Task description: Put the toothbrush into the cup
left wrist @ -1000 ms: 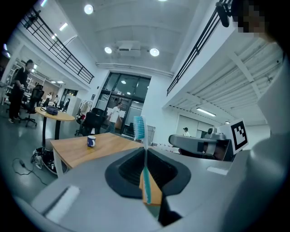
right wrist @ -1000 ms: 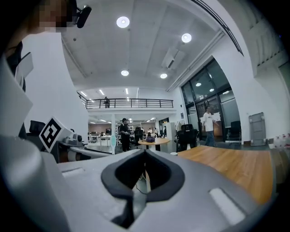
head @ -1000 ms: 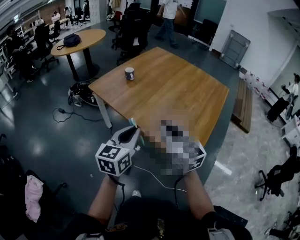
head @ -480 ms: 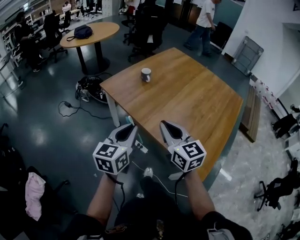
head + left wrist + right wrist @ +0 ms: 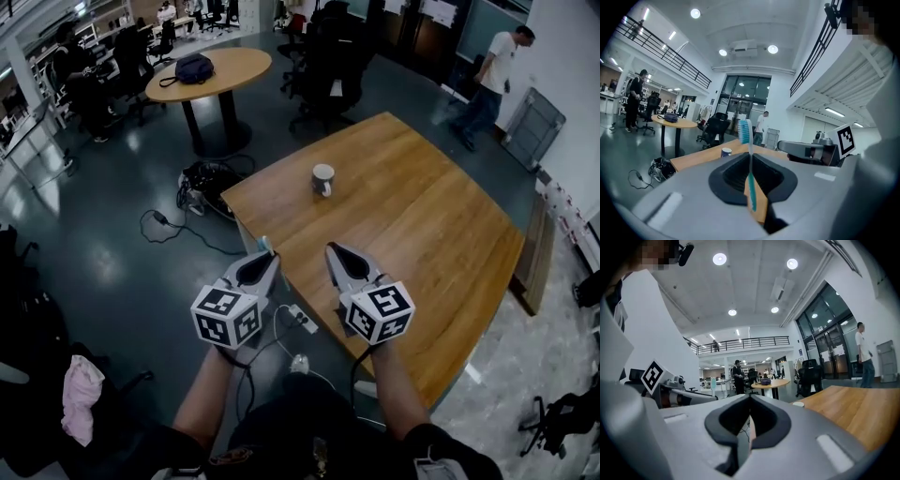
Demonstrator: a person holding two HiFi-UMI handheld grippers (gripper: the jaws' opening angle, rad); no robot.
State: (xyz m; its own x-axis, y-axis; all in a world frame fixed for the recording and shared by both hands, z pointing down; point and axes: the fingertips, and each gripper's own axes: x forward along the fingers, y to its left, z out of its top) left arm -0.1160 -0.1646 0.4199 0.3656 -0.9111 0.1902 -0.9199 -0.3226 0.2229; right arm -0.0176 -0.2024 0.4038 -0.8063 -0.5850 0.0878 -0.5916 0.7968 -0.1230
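Toothbrush (image 5: 265, 243) largely hidden between jaws

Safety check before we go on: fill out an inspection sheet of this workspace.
Surface: wooden table, almost bare.
Job's things: cup upright near its left edge; toothbrush bristles up in the left tongs.
Clutter: nothing seen.
Grippers: left tongs shut on toothbrush; right tongs shut, empty.
Cables: power strip and cords on the floor below the tongs; cable heap by the table's left corner.
Surroundings: round table with bag, chairs, a person beyond the table.
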